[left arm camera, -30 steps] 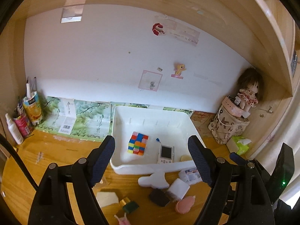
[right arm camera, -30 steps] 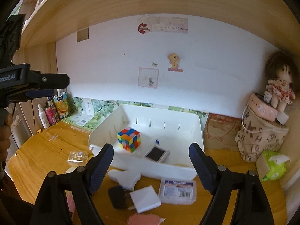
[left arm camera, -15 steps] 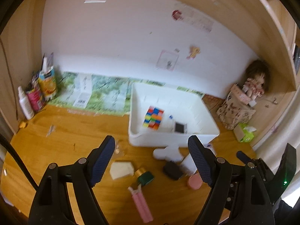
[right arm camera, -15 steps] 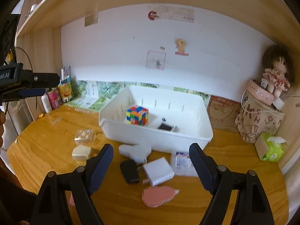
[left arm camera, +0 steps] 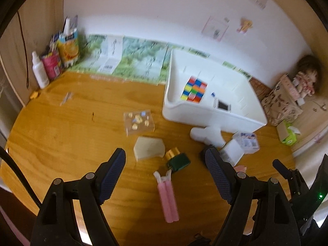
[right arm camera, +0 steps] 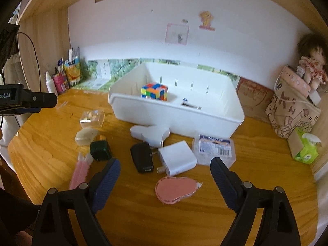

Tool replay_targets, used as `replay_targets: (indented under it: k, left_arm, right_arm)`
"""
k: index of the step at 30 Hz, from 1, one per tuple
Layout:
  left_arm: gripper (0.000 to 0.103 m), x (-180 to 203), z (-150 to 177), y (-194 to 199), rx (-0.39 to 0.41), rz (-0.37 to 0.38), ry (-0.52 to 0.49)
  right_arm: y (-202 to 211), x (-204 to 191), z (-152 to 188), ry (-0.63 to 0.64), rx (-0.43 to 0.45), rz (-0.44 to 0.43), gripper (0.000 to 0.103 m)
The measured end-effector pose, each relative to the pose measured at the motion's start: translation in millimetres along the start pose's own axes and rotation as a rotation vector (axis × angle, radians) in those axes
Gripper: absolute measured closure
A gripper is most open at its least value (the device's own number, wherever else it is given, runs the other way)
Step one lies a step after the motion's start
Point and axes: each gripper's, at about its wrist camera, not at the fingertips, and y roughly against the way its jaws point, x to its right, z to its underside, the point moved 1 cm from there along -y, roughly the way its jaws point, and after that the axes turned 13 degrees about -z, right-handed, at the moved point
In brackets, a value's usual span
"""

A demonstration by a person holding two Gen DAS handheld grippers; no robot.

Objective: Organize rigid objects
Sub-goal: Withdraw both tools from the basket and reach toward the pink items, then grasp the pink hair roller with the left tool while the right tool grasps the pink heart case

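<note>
Tools on both sides have dropped toward the tabletop (right arm camera: 256,184) and tipped downward, so the loose clutter in front of the white bin (right arm camera: 178,119) now fills each view instead of the wall. The left tool (left arm camera: 165,162) stands wide with nothing between its fingers, above the green bottle with a gold cap (left arm camera: 177,161), the cream block (left arm camera: 148,147) and the pink tube (left arm camera: 168,198). The right tool (right arm camera: 165,171) has just been opening further; it too is wide and empty, over the white charger (right arm camera: 177,157), the black adapter (right arm camera: 142,156) and the pink flat piece (right arm camera: 174,189). The colour cube (right arm camera: 154,91) and a small device (left arm camera: 222,105) already lie in the bin, while everything else still lies on the tabletop in front of it. I judge this as the approach to a next pick, probably one item per hand.
</note>
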Motion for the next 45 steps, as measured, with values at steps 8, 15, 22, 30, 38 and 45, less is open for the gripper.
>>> replay_targets:
  k: [8,15,22,30,38,45]
  left_arm:
    - [0.020,23,12,-34,-0.162,-0.061,0.020]
    - [0.020,40,28,-64,-0.327,-0.104,0.004]
    - [0.018,41,42,-84,-0.438,-0.147,0.034]
    - [0.018,40,55,-99,-0.531,-0.191,0.066]
    - [0.018,43,56,-104,-0.552,-0.208,0.083]
    - [0.039,43,53,-118,-0.579,-0.205,0.097]
  right_arm:
    - [-22,24,9,0.023,-0.096,-0.052,0.012]
    - [-41,38,18,0.022,-0.174,-0.122,0.012]
    - [-61,43,26,0.031,-0.257,-0.176,0.012]
    - [-74,46,32,0.050,-0.313,-0.197,0.012]
    - [-86,47,36,0.066,-0.375,-0.191,0.012]
    - [-90,44,33,0.092,-0.373,-0.185,0.012]
